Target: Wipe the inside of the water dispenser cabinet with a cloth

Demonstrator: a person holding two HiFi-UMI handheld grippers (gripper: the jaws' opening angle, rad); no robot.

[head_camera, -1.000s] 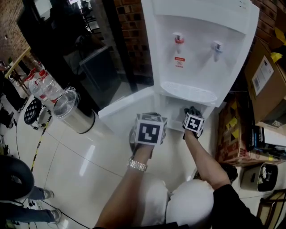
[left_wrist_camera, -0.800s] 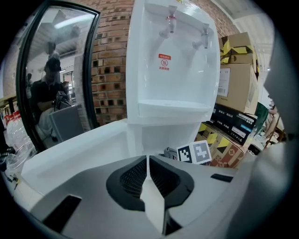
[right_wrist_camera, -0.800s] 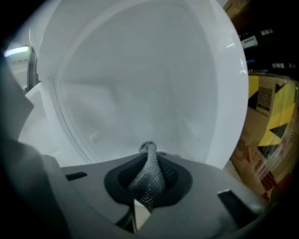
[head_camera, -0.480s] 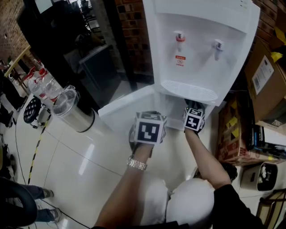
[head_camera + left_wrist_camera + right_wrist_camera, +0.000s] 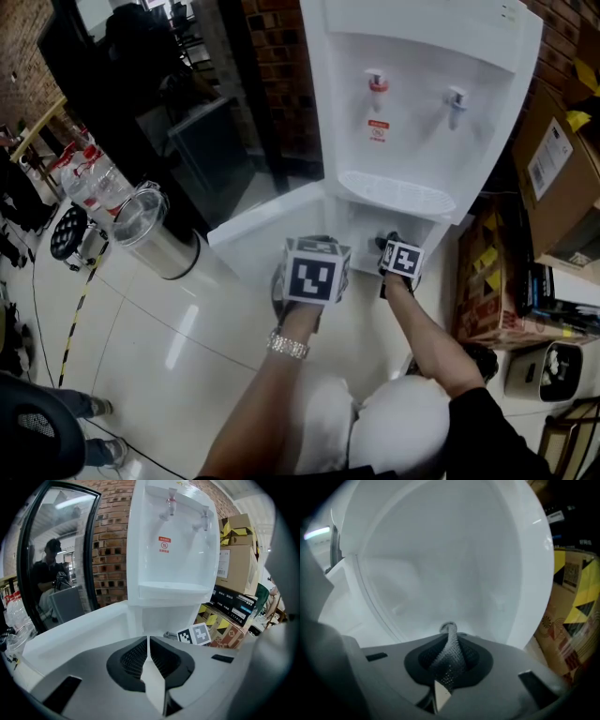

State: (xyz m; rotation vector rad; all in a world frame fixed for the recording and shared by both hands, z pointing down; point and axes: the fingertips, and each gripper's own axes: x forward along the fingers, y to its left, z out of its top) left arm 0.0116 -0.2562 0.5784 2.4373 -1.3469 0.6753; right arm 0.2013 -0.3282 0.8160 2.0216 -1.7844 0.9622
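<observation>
Holding a twisted strip of grey mesh cloth (image 5: 451, 660) tightly between its jaws, the right gripper (image 5: 401, 260) is at the mouth of the small open cabinet (image 5: 361, 225) in the lower part of the tall white plastic water dispenser (image 5: 422, 47). In the right gripper view the cloth stands up between the jaws, and its top end is close to the smooth white inner wall of the cabinet; I cannot tell if it touches the wall. The white cabinet door (image 5: 267, 230) is swung open to the left. The left gripper (image 5: 147, 641) is in front of this door, just beside the right gripper, and its jaws are pressed together with nothing between them. Above the cabinet are the white drip tray (image 5: 398, 192), the red tap (image 5: 377, 82) and the blue tap (image 5: 456, 97). A round shiny steel bin (image 5: 155, 234) stands on the tiled floor at the left, and brown cardboard boxes (image 5: 553, 159) are at the right of the dispenser.
</observation>
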